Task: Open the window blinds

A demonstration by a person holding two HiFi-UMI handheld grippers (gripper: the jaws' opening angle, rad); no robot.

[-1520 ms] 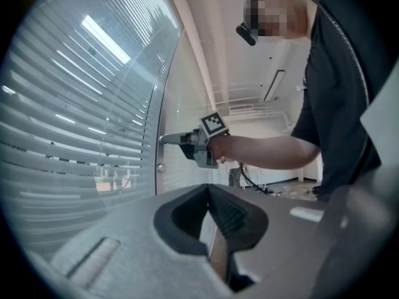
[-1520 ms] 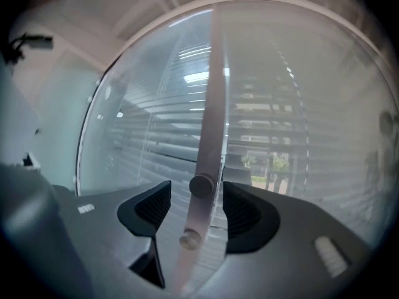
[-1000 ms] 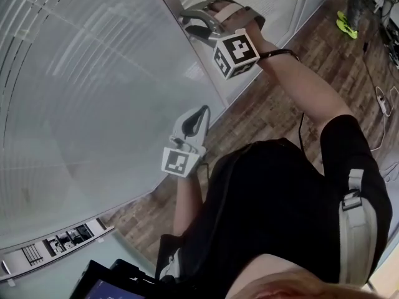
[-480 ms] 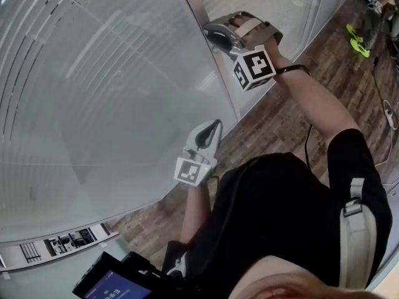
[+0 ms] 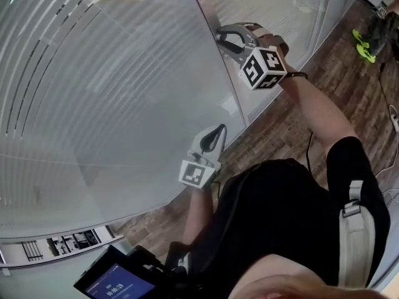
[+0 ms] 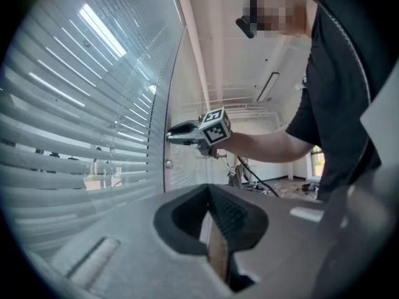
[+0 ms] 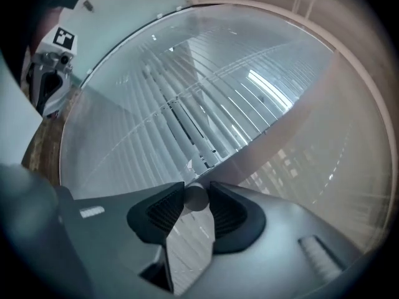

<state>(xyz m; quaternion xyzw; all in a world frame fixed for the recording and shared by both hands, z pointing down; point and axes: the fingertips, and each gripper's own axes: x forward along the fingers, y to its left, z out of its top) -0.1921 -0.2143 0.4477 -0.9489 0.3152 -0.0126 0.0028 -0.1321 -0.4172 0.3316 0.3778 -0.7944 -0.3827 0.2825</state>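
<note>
The right gripper (image 7: 197, 192) has just clamped the small round grey knob (image 7: 196, 199) beside the white slatted blinds (image 5: 93, 92), whose slats are tilting open; the left gripper (image 6: 209, 192) is closed and empty.

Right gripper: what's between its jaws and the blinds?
A round knob, in the right gripper view: the jaws of the right gripper have just been closing and clamp it. Beyond it, glass covers the blinds.

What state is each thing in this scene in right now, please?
Window blinds, lowered, slats tilted partly open.
Knob, gripped on both sides.
Right tool, shut on the knob; its jaws have just been closing.
Left tool, shut, holding nothing.
</note>
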